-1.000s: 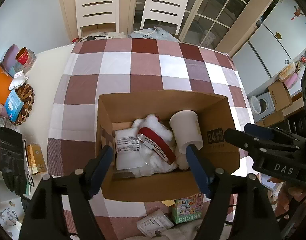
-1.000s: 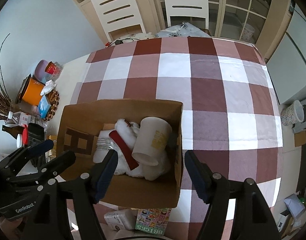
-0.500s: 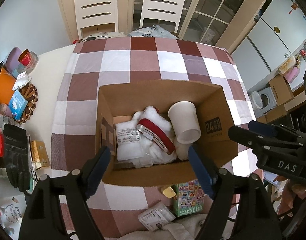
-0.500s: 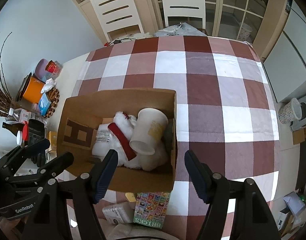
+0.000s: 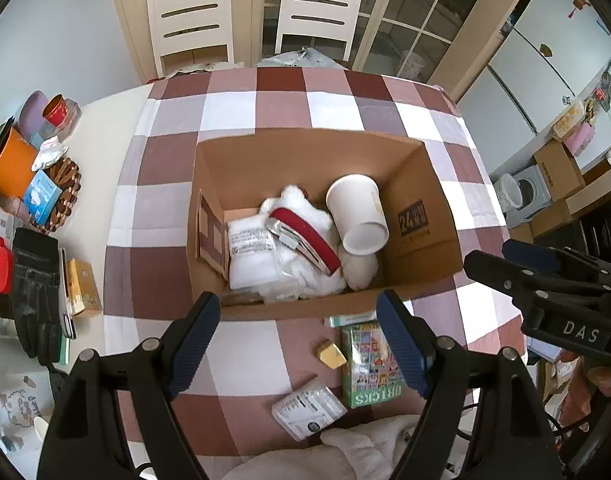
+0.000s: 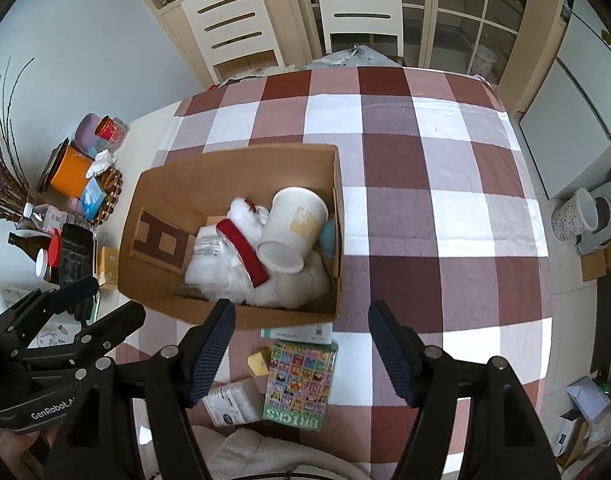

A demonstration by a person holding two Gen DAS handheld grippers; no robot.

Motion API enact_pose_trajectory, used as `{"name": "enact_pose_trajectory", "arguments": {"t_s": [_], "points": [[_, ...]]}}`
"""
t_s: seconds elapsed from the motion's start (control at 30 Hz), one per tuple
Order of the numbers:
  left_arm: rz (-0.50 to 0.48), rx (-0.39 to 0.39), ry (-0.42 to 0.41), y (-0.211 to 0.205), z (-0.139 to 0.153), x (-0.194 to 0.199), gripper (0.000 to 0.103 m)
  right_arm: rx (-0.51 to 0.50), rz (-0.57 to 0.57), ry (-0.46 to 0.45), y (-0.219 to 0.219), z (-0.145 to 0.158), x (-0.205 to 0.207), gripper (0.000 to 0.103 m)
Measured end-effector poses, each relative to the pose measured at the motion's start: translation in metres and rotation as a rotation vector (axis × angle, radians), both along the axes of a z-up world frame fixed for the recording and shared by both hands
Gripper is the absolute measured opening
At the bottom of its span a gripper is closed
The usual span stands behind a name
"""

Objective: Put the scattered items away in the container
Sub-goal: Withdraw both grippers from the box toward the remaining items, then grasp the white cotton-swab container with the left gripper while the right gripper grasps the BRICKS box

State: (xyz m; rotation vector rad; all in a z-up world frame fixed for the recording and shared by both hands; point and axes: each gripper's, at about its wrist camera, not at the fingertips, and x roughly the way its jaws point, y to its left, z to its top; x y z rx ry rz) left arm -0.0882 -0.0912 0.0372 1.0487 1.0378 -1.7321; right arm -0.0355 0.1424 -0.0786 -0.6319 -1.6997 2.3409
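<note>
An open cardboard box (image 5: 421, 216) (image 6: 161, 200) stands on the checked tablecloth. In it lie a white paper cup (image 5: 359, 212) (image 6: 291, 228), a white plush toy with a red band (image 5: 305, 236) (image 6: 243, 246) and a white packet (image 5: 251, 240). In front of the box lie a colourful BRICKS box (image 5: 371, 364) (image 6: 301, 380), a small yellow piece (image 5: 331, 356) (image 6: 259, 364), a white sachet (image 5: 307, 408) (image 6: 229, 402) and a flat green-white packet (image 6: 297, 333). My left gripper (image 5: 301, 340) and right gripper (image 6: 301, 348) are both open and empty, above these items.
Clutter sits left of the cloth: an orange pot (image 5: 9, 162), a wooden trivet (image 5: 63, 188), black gloves (image 5: 35, 292), a small yellow box (image 5: 83, 288). Two white chairs (image 5: 321, 4) stand behind the table. A white cloth (image 5: 345, 452) lies at the near edge.
Both grippers have drawn back toward the near edge and risen. The box appears farther away, and the items in front of it have come into full view. Both stay open.
</note>
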Motion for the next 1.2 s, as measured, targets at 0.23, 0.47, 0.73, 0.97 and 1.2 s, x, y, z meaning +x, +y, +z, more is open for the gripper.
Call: {"name": "enact_pose_trajectory", "arguments": {"t_s": [0.23, 0.47, 0.73, 0.97, 1.2], "points": [[0.022, 0.033, -0.004, 0.024, -0.010, 0.008, 0.082, -0.066, -0.094, 0.001, 0.019, -0.005, 0.013, 0.071], [0.040, 0.129, -0.019, 0.058, -0.048, 0.020, 0.082, -0.166, -0.235, -0.018, 0.052, -0.014, 0.019, 0.071], [-0.116, 0.272, 0.049, 0.097, -0.114, 0.009, 0.082, -0.291, -0.421, -0.102, 0.101, -0.036, 0.008, 0.072], [-0.316, 0.195, -0.010, 0.116, -0.139, -0.013, 0.082, -0.438, -0.580, -0.130, 0.146, -0.062, -0.024, 0.072], [-0.450, 0.168, -0.012, 0.126, -0.161, -0.030, 0.082, -0.486, -0.675, -0.058, 0.163, -0.084, -0.046, 0.072]]}}
